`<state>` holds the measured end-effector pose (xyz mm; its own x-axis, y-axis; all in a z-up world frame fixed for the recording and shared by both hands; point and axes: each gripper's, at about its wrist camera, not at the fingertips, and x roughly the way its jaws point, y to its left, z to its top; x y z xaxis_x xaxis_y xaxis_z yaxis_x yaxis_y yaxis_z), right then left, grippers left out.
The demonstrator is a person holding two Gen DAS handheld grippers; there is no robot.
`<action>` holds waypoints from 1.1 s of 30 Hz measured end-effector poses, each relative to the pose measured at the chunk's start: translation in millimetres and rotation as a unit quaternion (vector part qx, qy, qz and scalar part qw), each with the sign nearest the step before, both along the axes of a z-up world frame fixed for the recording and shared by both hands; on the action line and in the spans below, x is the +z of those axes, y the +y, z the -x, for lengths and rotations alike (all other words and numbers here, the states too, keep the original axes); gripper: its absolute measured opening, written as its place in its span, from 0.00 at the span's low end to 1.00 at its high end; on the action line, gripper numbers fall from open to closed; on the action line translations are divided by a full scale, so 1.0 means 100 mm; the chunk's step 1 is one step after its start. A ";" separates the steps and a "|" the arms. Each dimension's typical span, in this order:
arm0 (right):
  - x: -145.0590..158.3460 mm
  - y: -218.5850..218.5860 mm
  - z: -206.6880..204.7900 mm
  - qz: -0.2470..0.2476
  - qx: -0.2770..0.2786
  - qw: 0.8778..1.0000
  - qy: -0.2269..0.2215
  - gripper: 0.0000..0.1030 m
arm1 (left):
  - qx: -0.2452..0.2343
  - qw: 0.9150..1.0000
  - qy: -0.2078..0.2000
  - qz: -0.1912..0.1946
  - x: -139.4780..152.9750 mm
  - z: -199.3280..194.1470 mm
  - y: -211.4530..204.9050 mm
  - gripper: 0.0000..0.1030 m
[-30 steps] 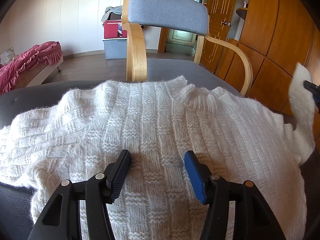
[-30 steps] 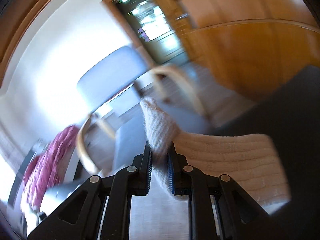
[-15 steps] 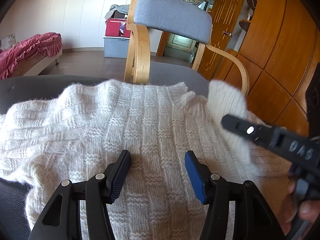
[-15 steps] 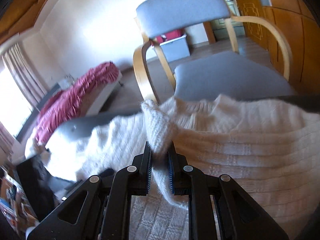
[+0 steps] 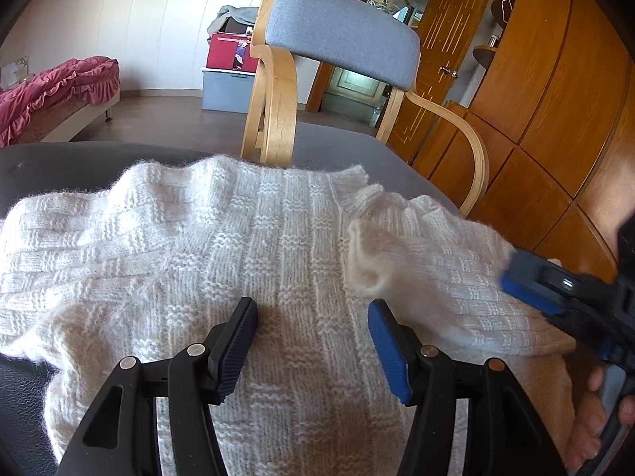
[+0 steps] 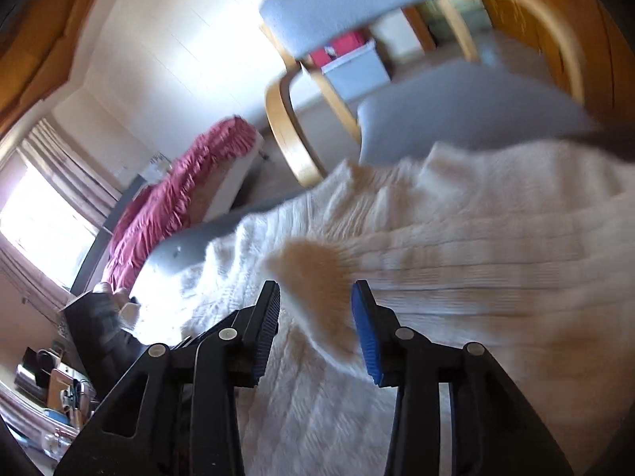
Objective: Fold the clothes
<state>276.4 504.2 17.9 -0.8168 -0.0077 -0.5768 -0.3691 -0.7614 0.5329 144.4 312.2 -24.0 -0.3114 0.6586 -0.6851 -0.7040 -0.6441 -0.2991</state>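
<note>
We see the white knit sweater [image 5: 246, 238] spread flat on the dark tabletop [image 5: 59, 154], filling most of the space ahead of both hand-held grippers. Left hand-held gripper [image 5: 311, 341]: jaws wide, nothing between the pads, hovering over the sweater's body with the knit directly below and ahead; contact with the fabric we can't tell. Just right of its blue pad lies the sleeve cuff [image 5: 369, 261], folded in across the sweater front, open end facing left. Right hand-held gripper [image 6: 315, 317]: jaws opening, cuff end [image 6: 317, 277] lies between the pads but neither pad presses on it; gaps show on both sides. In the left wrist view the same right hand-held gripper [image 5: 528, 281] sits at the far right, over the sleeve, with a hand [image 5: 595, 408] behind it on the handle. Beyond the sweater, past the tabletop's far edge: a wooden armchair [image 5: 341, 35] with a grey back. Right wrist view is motion-blurred, fine detail unreadable.
</note>
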 end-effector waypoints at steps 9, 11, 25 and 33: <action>-0.31 0.28 -0.88 -0.006 -0.099 0.995 -0.017 0.40 | -0.028 0.990 -0.105 -0.084 0.03 0.06 -0.12 0.57; -0.38 0.41 -0.98 0.045 -0.102 0.994 0.015 0.40 | -0.041 0.983 -0.151 -0.095 0.00 0.06 -0.08 0.58; -0.25 0.51 -1.13 0.048 -0.109 0.990 0.080 0.40 | -0.034 0.986 -0.157 -0.049 -0.02 0.06 0.54 0.07; 0.03 0.81 -1.99 0.019 -0.179 0.970 0.162 0.40 | -0.045 0.972 -0.166 -0.162 -0.12 0.17 0.27 0.06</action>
<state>475.6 585.3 21.1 -0.9097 0.2937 -0.2935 -0.4143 -0.5928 0.6906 127.8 339.7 -35.8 -0.0407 0.8706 -0.4904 -0.5837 -0.4190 -0.6955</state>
